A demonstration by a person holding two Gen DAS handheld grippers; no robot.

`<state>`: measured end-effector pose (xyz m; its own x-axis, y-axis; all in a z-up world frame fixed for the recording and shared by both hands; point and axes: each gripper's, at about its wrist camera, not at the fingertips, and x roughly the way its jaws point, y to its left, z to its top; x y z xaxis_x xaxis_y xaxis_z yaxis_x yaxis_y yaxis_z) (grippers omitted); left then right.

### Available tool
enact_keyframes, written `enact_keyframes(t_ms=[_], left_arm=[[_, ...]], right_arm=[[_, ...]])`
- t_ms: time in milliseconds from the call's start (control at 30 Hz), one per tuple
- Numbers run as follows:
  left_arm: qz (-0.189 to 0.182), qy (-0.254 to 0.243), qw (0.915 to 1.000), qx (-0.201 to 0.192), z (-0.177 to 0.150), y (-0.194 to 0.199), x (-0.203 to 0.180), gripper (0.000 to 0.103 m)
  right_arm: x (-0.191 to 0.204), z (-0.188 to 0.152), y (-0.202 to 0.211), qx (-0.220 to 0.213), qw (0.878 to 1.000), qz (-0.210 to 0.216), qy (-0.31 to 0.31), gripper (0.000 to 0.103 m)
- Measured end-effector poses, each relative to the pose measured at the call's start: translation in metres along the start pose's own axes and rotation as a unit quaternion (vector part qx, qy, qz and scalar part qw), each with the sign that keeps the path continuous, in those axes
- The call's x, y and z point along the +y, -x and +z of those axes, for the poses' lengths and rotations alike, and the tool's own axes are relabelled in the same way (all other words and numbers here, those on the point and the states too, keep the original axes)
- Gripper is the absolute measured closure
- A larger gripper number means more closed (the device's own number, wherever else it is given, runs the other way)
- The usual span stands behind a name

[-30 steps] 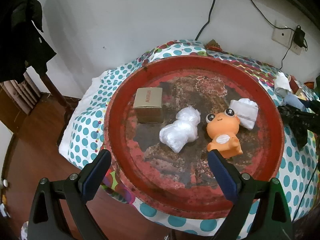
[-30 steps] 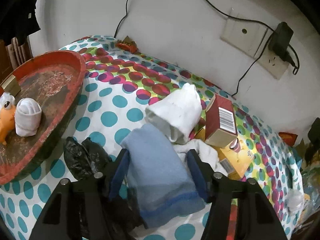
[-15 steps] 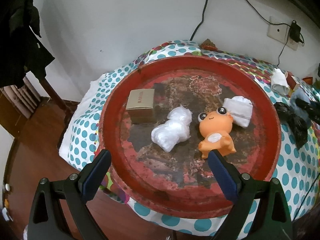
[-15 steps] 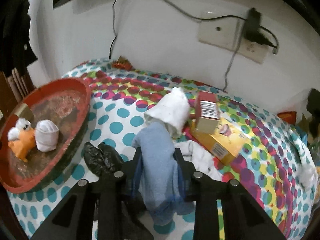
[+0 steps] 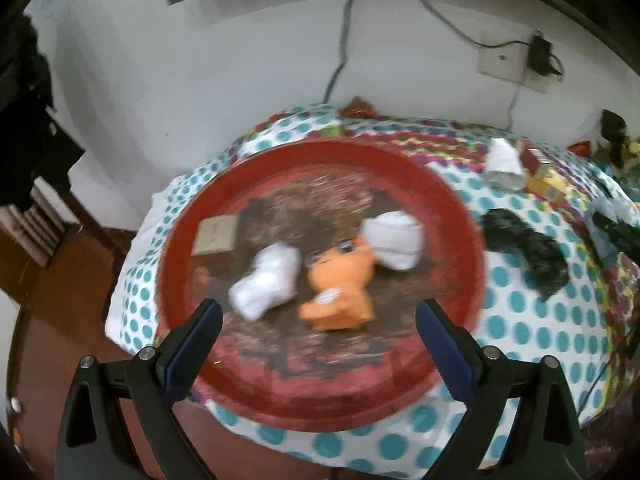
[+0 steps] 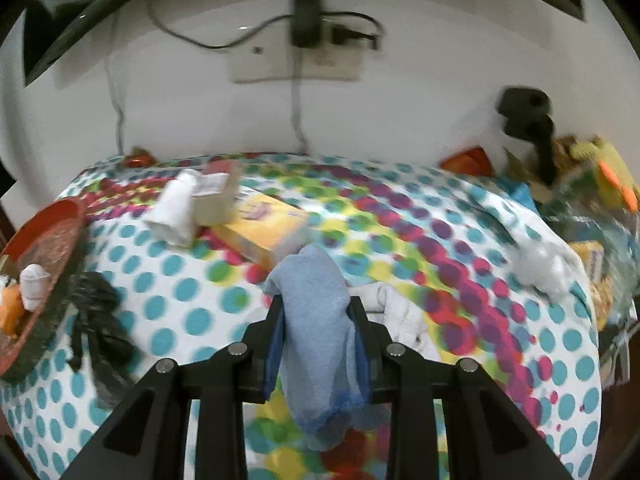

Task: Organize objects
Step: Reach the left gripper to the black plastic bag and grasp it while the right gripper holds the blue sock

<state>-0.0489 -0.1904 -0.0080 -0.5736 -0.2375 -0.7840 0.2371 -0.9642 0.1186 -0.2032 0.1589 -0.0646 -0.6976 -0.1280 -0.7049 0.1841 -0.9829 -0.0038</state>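
The right gripper (image 6: 318, 316), open around the blue cloth (image 6: 320, 332) a second ago, now clamps it and holds it off the tablecloth (image 6: 460, 240).

Left gripper (image 5: 316, 320): matte black plastic frame, two angled arms, each with triangular cut-outs near the base. Dark blue pads line the inner faces of the fingers (image 5: 438, 332). Round silver screws at the joints.

Right gripper (image 6: 318, 312): same black frame, blue pads, silver screws.
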Motion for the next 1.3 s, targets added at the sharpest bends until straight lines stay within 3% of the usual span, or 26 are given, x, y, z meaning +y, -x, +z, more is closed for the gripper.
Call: enact_keyframes(t_ms=[267,567,900,1100,1300], left_arm=[[-0.055,-0.015,0.9980,0.027,0.018,-0.001,-0.082,0.003],[-0.101,0.016,0.9915,0.080,0.031,-0.033,-0.166,0.003],[-0.060,0.119,0.9852,0.108,0.047,-0.083,-0.179,0.003],[-0.044,0.122,0.9851,0.113,0.049,-0.099,-0.190,0.003],[-0.040,0.115,0.9853,0.120,0.049,-0.113,-0.196,0.010]], right_arm=[[-0.024,-0.007,-0.003,-0.004,1.000,-0.014,-0.015,0.073],[-0.029,-0.013,-0.003,-0.010,1.000,0.003,-0.018,0.073],[-0.025,-0.013,-0.009,0.004,1.000,0.013,-0.007,0.072],[-0.025,-0.013,-0.013,0.014,0.999,0.027,-0.010,0.070],[-0.023,-0.013,-0.014,0.017,1.000,0.023,-0.006,0.070]])
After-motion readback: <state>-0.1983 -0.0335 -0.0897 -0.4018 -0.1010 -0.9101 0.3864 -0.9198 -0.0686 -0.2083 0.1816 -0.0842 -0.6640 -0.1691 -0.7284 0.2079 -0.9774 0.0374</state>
